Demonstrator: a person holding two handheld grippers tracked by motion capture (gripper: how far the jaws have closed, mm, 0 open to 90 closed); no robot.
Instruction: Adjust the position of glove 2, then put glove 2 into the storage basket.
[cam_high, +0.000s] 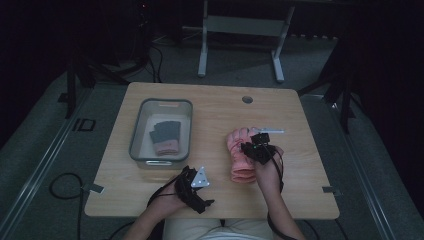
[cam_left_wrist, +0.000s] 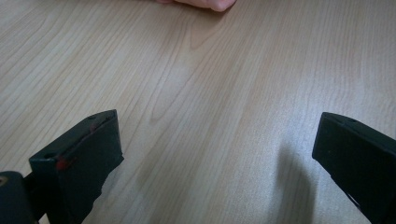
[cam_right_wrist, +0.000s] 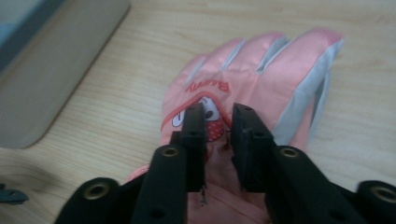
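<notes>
A pink glove (cam_high: 239, 156) lies flat on the wooden table (cam_high: 210, 115), right of centre, fingers pointing away from me. My right gripper (cam_high: 257, 148) sits on the back of it. In the right gripper view the jaws stand nearly together, shut on a pinch of the pink glove (cam_right_wrist: 261, 79) at its cartoon patch, and the right gripper (cam_right_wrist: 217, 117) points along the glove's fingers. My left gripper (cam_high: 192, 179) hovers near the table's front edge. Here the left gripper (cam_left_wrist: 217, 140) is open wide over bare wood, with an edge of the pink glove (cam_left_wrist: 201, 3) far ahead.
A clear plastic bin (cam_high: 135, 136) stands at the left of the table, holding another pink and dark glove (cam_high: 165, 137). Its wall (cam_right_wrist: 51, 70) lies close to the left of my right gripper. A round cable hole (cam_high: 247, 99) is near the far edge.
</notes>
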